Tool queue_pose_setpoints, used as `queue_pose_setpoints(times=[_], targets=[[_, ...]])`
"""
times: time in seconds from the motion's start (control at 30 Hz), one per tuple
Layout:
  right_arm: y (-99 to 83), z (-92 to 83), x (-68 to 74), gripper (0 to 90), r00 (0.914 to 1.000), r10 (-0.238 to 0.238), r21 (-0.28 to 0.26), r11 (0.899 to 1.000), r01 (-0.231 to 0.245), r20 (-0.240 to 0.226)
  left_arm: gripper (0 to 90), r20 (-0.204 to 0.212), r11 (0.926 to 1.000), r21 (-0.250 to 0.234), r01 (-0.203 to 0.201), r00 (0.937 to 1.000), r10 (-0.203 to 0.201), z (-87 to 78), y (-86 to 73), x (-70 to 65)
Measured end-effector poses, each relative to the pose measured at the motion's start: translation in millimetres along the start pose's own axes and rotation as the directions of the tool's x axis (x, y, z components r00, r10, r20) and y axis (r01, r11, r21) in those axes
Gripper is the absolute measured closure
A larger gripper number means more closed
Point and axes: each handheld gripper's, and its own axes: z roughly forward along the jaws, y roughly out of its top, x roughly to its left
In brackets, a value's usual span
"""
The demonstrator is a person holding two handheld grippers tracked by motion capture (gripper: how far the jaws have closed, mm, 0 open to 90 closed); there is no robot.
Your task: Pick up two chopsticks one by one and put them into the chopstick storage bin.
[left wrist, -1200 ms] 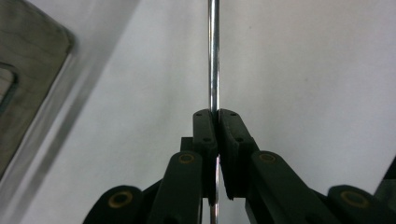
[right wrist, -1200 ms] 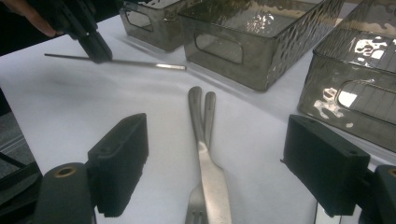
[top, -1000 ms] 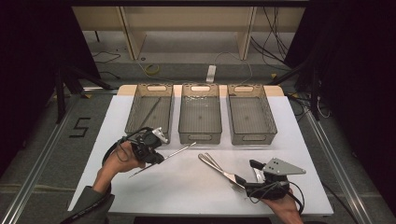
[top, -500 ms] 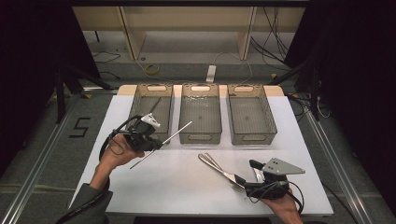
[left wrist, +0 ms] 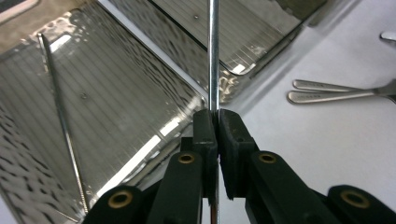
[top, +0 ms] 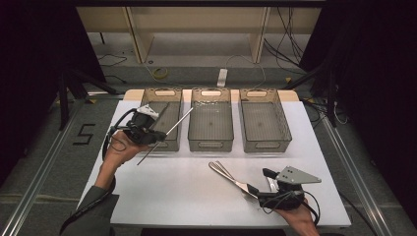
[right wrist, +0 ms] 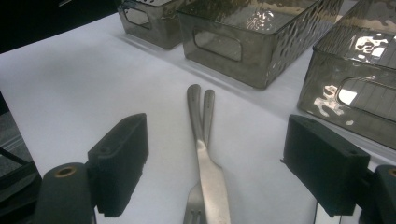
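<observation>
Left gripper (top: pixel 156 133) at about nine o'clock on the white table (top: pixel 187 191), raised over the near rim of the left bin (top: pixel 160 143). Jaws clenched on a thin metal rod (top: pixel 165 135), pads pressed flat against it from both sides in the left gripper view. Rod slanting from roughly seven o'clock up toward one o'clock, its far end reaching over the gap between left bin and middle bin (top: pixel 211 140). Inside the left bin, a second thin rod (left wrist: pixel 63 126) lying along the ribbed floor, seen in the left gripper view at about nine o'clock from the jaws.

Right gripper (top: pixel 265 189) at about five o'clock on the table, low and close to the surface, grey three-cornered plate on top. Jaws released, standing wide apart in the right gripper view, black pads well clear of anything. Between them on the table, a fork and a second utensil (right wrist: pixel 205 163) lying touching, handles side by side and pointing toward twelve o'clock in that view, toward the bins. Tines of the fork at the bottom edge, near the jaws. Second utensil's working end out of frame, kind not clear.

Three clear bins in a row at twelve o'clock, right bin (top: pixel 264 137) beside the middle one, all upright, handle cut-outs facing the near side.
</observation>
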Motion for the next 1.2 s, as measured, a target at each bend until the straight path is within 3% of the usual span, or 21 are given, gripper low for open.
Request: queue_pose_setpoints(times=[0.37,0.47,0.77,0.87,1.2], targets=[[-0.1,-0.3,-0.3,22.9,1.0,0.003,-0.001,1.0,-0.003,0.001,85.3,-0.049,0.9969,-0.063,0.046,0.9976,-0.05,0.6,14.9,22.9],[-0.1,-0.4,-0.3,23.0,1.0,0.003,0.0,1.0,-0.003,0.004,85.3,-0.062,0.997,-0.059,0.05,0.9966,-0.054,2.2,19.8,31.9],[-0.4,0.0,-1.1,23.0,1.0,0.003,0.0,1.0,-0.003,0.002,85.3,-0.108,0.9921,-0.088,0.089,0.9893,-0.099,4.6,34.9,53.8],[-0.3,-0.6,-0.6,23.0,1.0,0.004,-0.004,1.0,-0.004,0.003,85.3,-0.104,0.9901,-0.09,0.108,0.9876,-0.117,10.4,37.1,62.9],[-0.6,-0.7,-1.2,23.0,1.0,0.005,-0.005,1.0,-0.005,0.0,85.3,-0.133,0.978,-0.113,0.176,0.9727,-0.19,26.2,29.7,82.2]])
